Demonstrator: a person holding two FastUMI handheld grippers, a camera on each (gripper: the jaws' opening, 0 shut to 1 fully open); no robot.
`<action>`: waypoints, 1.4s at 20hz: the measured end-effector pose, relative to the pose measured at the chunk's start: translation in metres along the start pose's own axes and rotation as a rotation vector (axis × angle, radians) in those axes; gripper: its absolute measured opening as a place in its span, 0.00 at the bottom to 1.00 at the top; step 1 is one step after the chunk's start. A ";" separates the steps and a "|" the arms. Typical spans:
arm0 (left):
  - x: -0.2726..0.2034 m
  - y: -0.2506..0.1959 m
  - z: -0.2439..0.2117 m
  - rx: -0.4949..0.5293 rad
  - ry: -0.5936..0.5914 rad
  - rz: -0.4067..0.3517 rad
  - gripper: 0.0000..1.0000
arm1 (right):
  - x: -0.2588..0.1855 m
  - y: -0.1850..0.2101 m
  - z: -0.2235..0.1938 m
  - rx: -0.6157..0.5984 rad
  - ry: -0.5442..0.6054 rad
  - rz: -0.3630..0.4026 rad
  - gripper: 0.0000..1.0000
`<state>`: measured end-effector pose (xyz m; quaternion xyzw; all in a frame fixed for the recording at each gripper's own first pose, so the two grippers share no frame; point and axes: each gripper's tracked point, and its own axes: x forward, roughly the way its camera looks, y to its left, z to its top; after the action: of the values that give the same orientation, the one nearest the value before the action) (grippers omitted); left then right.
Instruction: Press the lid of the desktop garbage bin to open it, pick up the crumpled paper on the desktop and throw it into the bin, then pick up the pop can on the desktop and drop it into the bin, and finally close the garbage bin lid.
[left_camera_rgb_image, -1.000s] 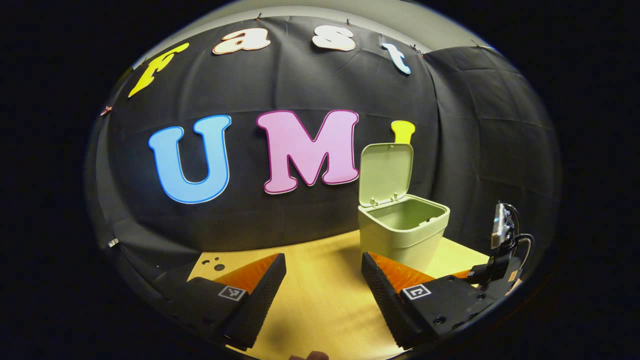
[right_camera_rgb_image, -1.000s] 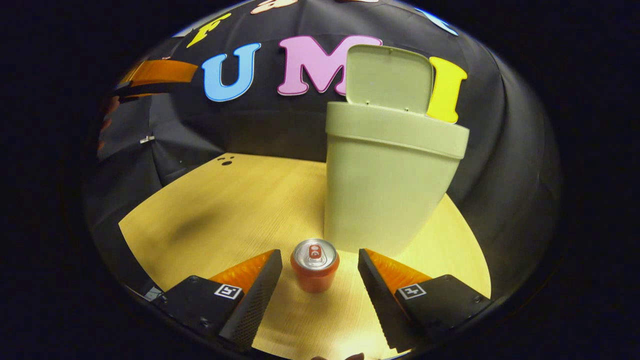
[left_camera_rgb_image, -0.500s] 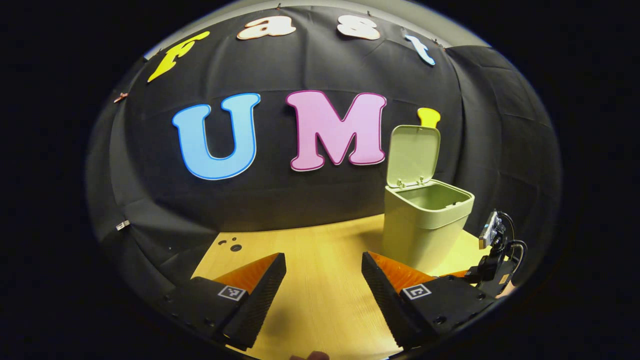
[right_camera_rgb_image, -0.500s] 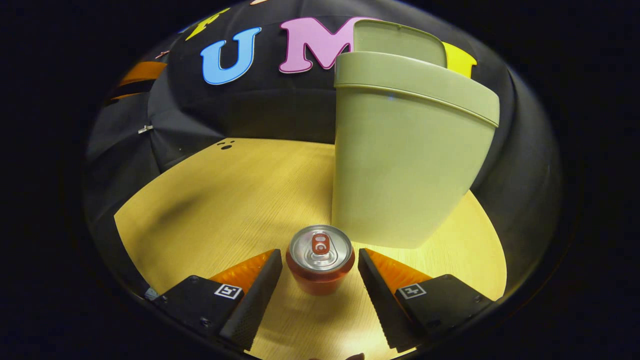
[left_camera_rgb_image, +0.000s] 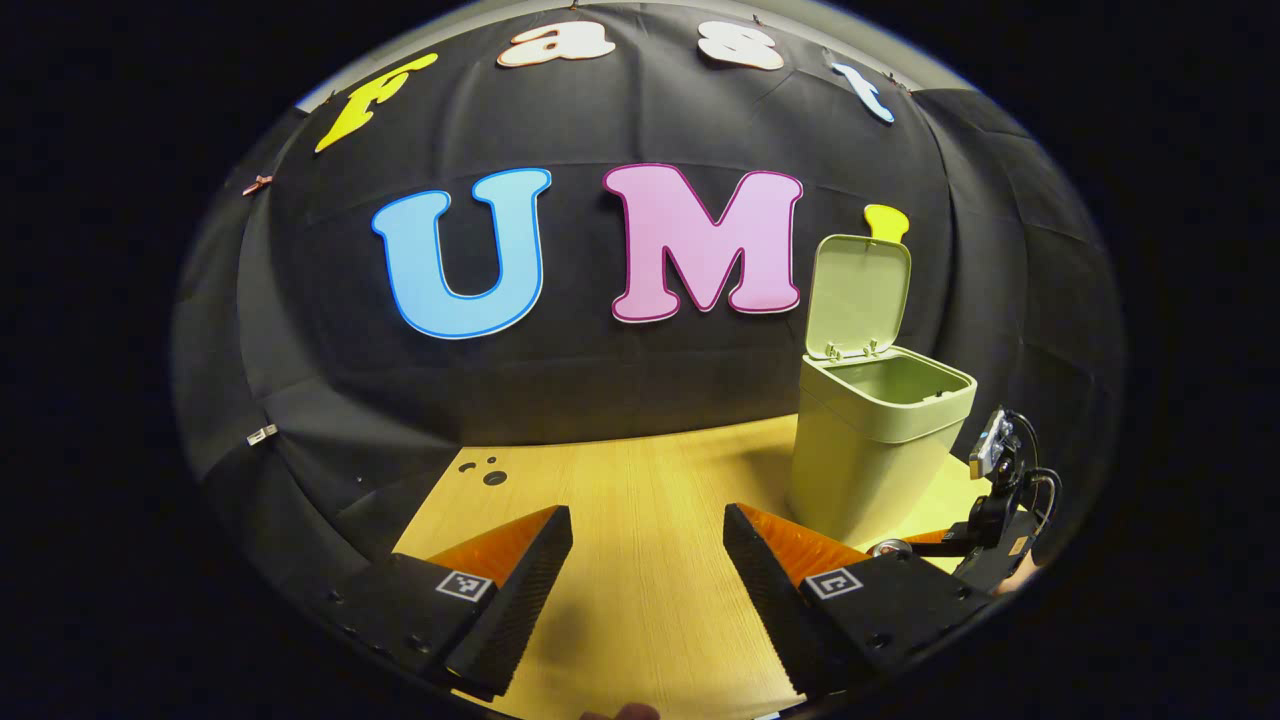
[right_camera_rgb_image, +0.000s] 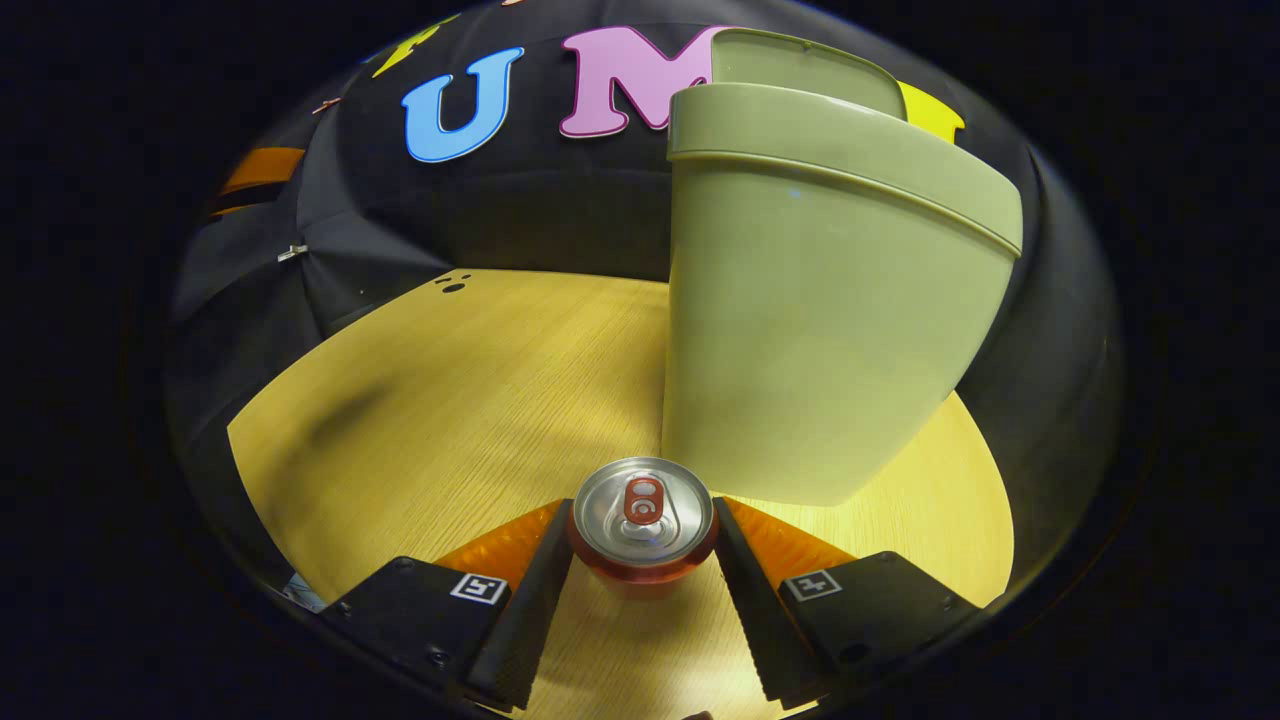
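**Ana:** Left gripper (left_camera_rgb_image: 648, 560) first: its fingers stand wide apart over bare light wood-grain tabletop (left_camera_rgb_image: 640, 500), gripping nothing. Further right in that view is the pale green plastic desktop bin (left_camera_rgb_image: 880, 440), its hinged lid (left_camera_rgb_image: 858, 295) standing upright and the mouth open.

**Ben:** And the right gripper (right_camera_rgb_image: 642, 560)?

**Ana:** Its fingers have the red aluminium pop can with the silver top (right_camera_rgb_image: 642, 520) between them, pads at or very near the can's sides. Whether both actually press on it, I cannot tell. The can stands upright on the table, just in front of the bin's front wall. I'd judge the can pickup to be the step in hand.

**Ben:** What could go wrong?

**Ana:** If the fingers grip too high near the rim, the smooth can could slip or tip on lifting. Squeezing hard might dent thin metal. Rising straight forward could knock the can against the bin's overhanging rim.

**Ben:** Room to move?

**Ana:** Plenty of open tabletop to the left of the can; the bin crowds the front and right, and the table edge lies close beyond it. Lifting up before going forward looks safest.
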<state>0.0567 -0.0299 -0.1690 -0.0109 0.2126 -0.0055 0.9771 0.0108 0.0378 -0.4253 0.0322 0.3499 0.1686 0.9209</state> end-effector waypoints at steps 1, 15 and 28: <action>0.002 0.000 0.000 0.000 0.002 0.000 0.98 | -0.001 -0.002 0.005 0.001 -0.009 -0.003 0.84; 0.023 -0.032 0.024 0.021 -0.065 -0.074 0.98 | -0.107 -0.010 0.174 0.011 -0.204 0.005 0.84; 0.029 -0.043 0.025 -0.002 -0.067 -0.107 0.98 | -0.101 -0.066 0.300 0.124 -0.355 -0.062 0.84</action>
<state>0.0937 -0.0733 -0.1572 -0.0233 0.1788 -0.0572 0.9819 0.1559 -0.0409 -0.1467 0.1072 0.1922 0.1100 0.9693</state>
